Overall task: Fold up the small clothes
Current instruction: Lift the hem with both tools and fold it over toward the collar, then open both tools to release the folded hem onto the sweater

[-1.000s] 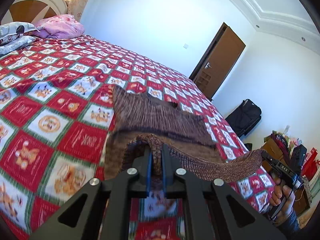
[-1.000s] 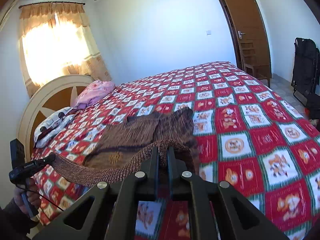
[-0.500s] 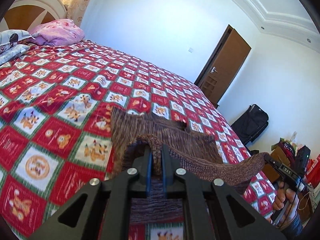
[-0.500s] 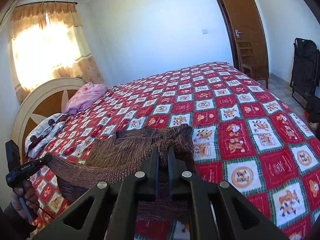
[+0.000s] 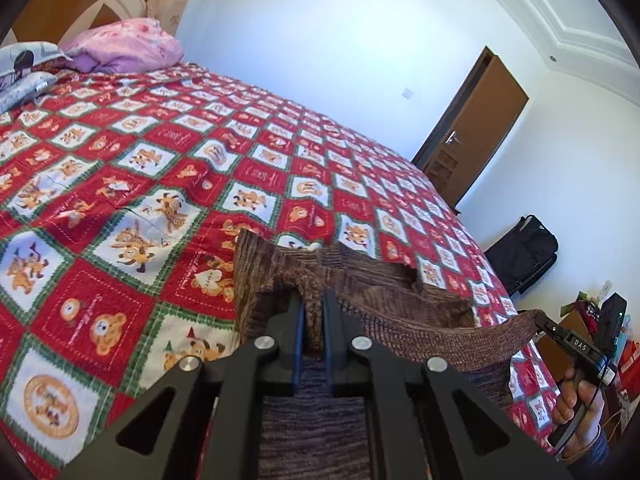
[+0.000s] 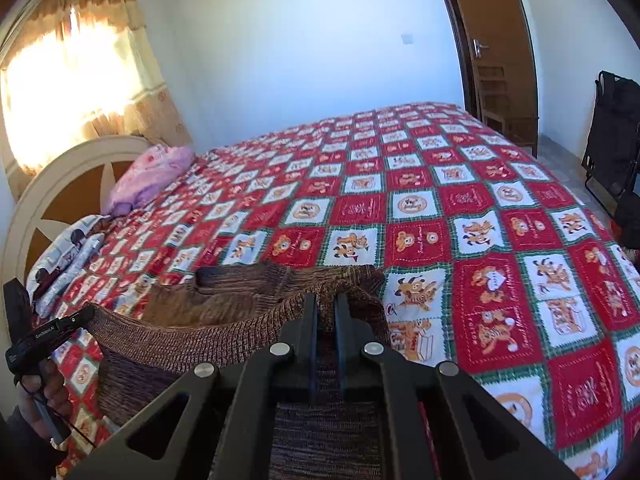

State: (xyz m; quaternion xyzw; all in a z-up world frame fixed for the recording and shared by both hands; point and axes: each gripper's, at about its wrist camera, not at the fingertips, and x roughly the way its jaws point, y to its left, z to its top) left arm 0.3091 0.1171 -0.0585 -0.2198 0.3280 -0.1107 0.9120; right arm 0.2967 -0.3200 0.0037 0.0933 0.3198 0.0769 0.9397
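Patchwork bedspread (image 5: pixel 120 184) beneath both tools. Left gripper (image 5: pixel 314 312) and right gripper (image 6: pixel 325 314), each clamped on the brown knit garment (image 5: pixel 360 276), stretch one hem edge taut between them. The garment's far part lies directly ahead on the bed.

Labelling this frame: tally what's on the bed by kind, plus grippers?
Brown knit garment: 1
Pink pillow: 1
Grey-white patterned bedding: 1, maybe more, bunched
Grippers: 2, left gripper, right gripper, both pinching the garment
Total: 5

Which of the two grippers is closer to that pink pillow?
Left. The left gripper holds the brown sweater on the side toward the pink pillow; the right gripper is farther.
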